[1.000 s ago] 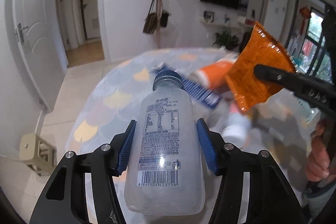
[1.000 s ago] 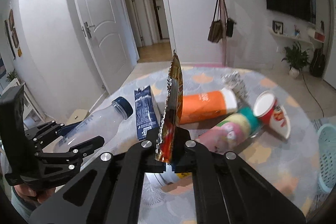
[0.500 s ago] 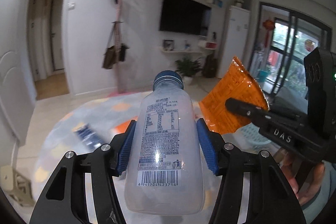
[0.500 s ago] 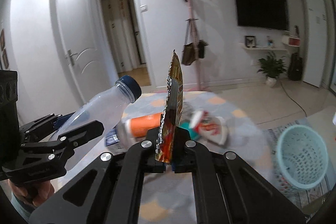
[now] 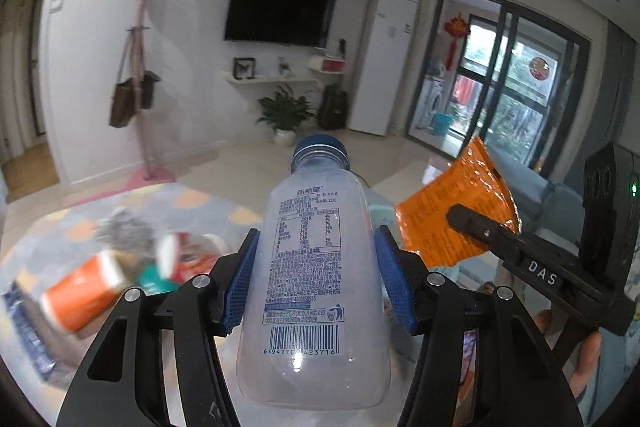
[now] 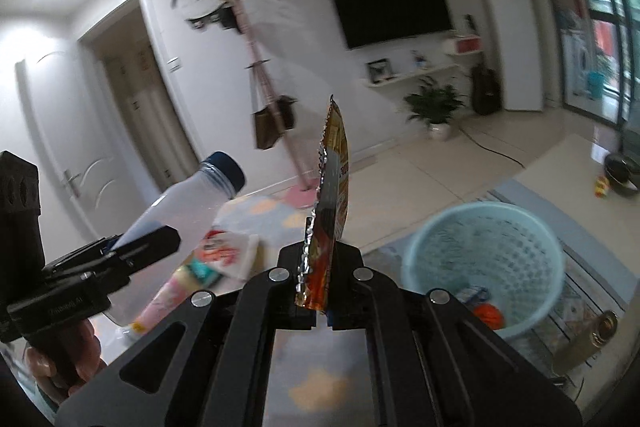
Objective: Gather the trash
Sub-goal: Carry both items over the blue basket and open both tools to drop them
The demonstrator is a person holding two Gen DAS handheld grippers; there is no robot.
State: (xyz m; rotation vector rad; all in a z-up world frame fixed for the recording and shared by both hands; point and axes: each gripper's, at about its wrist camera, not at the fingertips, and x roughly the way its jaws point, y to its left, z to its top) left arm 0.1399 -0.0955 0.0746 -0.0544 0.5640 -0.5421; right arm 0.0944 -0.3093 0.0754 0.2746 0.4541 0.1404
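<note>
Up close, my left gripper [image 5: 314, 277] squeezes the cloudy plastic bottle with a blue cap [image 5: 312, 263] between ribbed blue pads, and the label shows. From the right view, my right gripper [image 6: 320, 275] is pinched tight on the crinkly orange snack wrapper [image 6: 330, 211]. Only here the round pale-blue holey basket [image 6: 486, 259] shows, below right, well apart.

The left gripper [image 5: 314, 277] holds a plastic bottle [image 5: 310, 267] between its two blue pads [image 5: 240, 281], one on each side. The bottle's cap points away from the gripper. The right gripper [image 6: 320, 301] is just to the right of the bottle. Its jaws are pressed tight on the bottom edge of an orange snack wrapper [image 6: 330, 211]. A hand [image 5: 580, 359] holds its handle from below.
</note>
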